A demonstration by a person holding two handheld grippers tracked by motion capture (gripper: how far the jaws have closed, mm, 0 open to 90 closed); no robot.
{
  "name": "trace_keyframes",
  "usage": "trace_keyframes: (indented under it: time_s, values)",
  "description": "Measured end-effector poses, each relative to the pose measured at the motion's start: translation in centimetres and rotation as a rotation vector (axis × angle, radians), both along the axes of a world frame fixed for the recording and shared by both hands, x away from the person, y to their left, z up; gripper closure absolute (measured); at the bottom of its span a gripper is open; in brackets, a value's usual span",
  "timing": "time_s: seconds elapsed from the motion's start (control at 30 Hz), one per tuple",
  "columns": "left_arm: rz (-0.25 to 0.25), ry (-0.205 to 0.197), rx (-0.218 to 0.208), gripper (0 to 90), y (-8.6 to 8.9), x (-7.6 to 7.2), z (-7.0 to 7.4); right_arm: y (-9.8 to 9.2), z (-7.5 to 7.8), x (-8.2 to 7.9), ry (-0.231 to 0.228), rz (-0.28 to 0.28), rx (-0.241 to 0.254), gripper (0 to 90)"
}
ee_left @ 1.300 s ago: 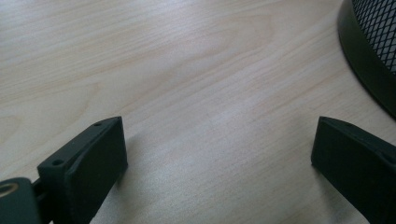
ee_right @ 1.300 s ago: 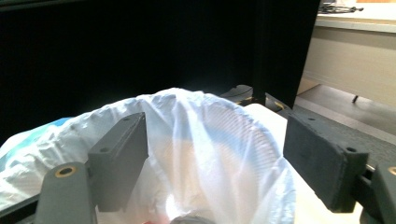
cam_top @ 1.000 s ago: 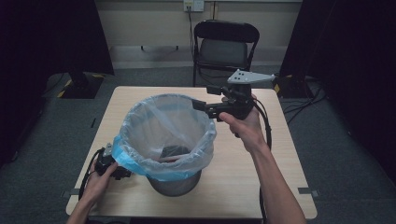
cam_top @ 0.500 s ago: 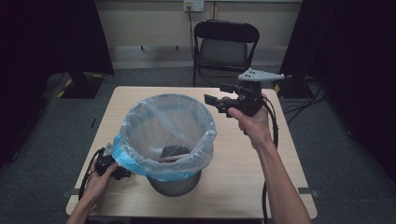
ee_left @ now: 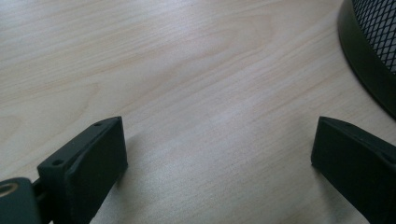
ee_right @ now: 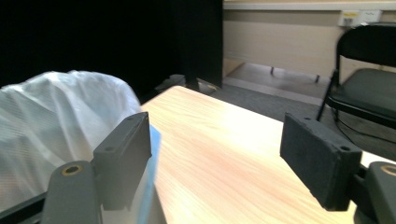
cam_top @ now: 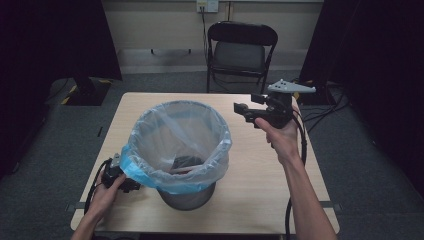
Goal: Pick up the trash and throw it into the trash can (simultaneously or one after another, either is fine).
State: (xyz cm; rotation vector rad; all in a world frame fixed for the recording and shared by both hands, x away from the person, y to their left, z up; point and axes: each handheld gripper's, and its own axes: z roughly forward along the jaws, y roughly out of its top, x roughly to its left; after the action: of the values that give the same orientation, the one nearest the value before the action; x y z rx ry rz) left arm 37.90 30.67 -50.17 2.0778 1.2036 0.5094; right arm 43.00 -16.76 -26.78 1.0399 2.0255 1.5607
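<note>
The thin translucent plastic liner (cam_top: 180,131) is looking flimsy; the empty, spread right gripper (cam_top: 246,111) is nearing its blue-edged rim

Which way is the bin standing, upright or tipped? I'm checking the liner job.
Upright: the bin stands on its base on the table, mouth up, liner folded over its rim.

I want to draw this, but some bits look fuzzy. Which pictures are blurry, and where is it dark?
Right gripper view: the white bin liner is soft and smeared, the near tool parts are fuzzy. Left gripper view: sharp wood grain on the table, a soft shadow by the left pad. High view: the table is lit, the room's sides are almost black.
</note>
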Motion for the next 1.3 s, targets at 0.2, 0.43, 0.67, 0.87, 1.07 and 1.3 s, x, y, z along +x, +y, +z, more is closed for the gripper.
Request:
trace_keyframes:
  time_s: [0.2, 0.43, 0.67, 0.87, 1.07, 1.3]
  values:
    - [-0.001, 0.000, -0.001, 2.8, 0.0, 0.0, 0.0, -1.6, -1.6, -0.3, 0.032, -0.055, -0.044, 25.7]
    - [-0.001, -0.001, -0.001, 2.8, 0.0, 0.0, 0.0, -3.7, -3.6, -0.6, 0.078, -0.105, -0.060, 24.1]
    - [-0.003, 0.000, -0.002, 2.5, 0.0, 0.0, 0.0, -5.1, -5.8, -1.3, 0.121, -0.131, -0.073, 22.2]
    - [-0.004, 0.000, -0.002, 2.5, 0.0, 0.0, 0.0, -5.9, -7.7, -1.9, 0.146, -0.154, -0.094, 21.2]
    - [-0.003, 0.000, -0.002, 2.5, 0.0, 0.0, 0.0, -6.6, -9.4, -2.2, 0.178, -0.170, -0.111, 21.0]
    - [-0.009, 0.005, -0.007, 2.0, 0.0, 0.1, 0.0, -7.3, -10.7, -3.0, 0.212, -0.183, -0.128, 21.0]
